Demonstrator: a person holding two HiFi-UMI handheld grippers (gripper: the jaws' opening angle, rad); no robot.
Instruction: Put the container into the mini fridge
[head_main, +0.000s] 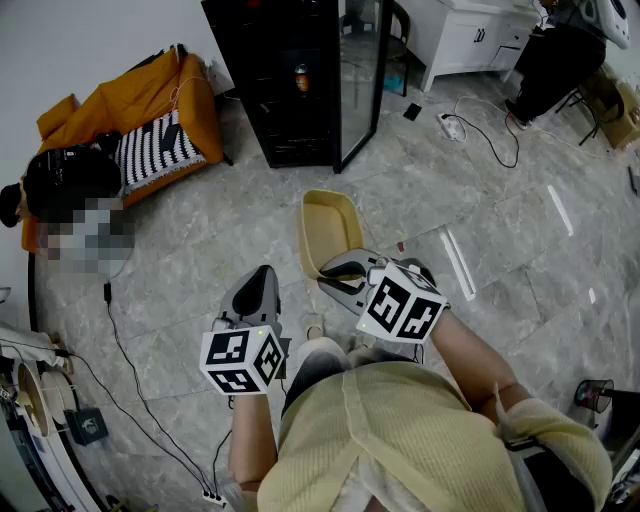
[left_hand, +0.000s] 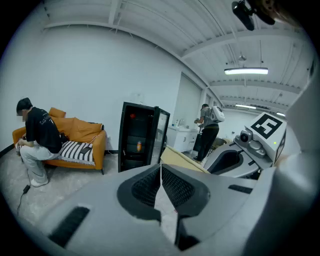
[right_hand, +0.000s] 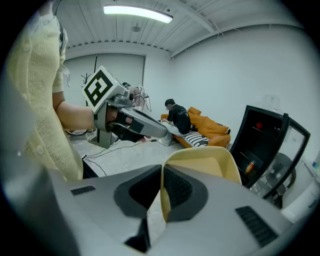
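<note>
The container (head_main: 331, 224) is a shallow pale-yellow tub, held tilted above the grey floor. My right gripper (head_main: 326, 270) is shut on its near rim; in the right gripper view the yellow wall (right_hand: 205, 162) runs between the jaws of that gripper (right_hand: 161, 181). My left gripper (head_main: 262, 277) hangs beside it on the left, shut with nothing in it (left_hand: 160, 168). The mini fridge (head_main: 288, 82) is black and stands ahead, its glass door (head_main: 361, 72) swung open. A can sits on a shelf inside (left_hand: 138, 146). The fridge (right_hand: 261, 144) also shows at the right of the right gripper view.
An orange sofa (head_main: 150, 125) with a seated person stands at the left wall. Cables (head_main: 130, 360) trail over the floor at the left, and a power strip (head_main: 452, 127) lies at the right. A white cabinet (head_main: 470, 35) and a standing person (left_hand: 207, 129) are behind the fridge.
</note>
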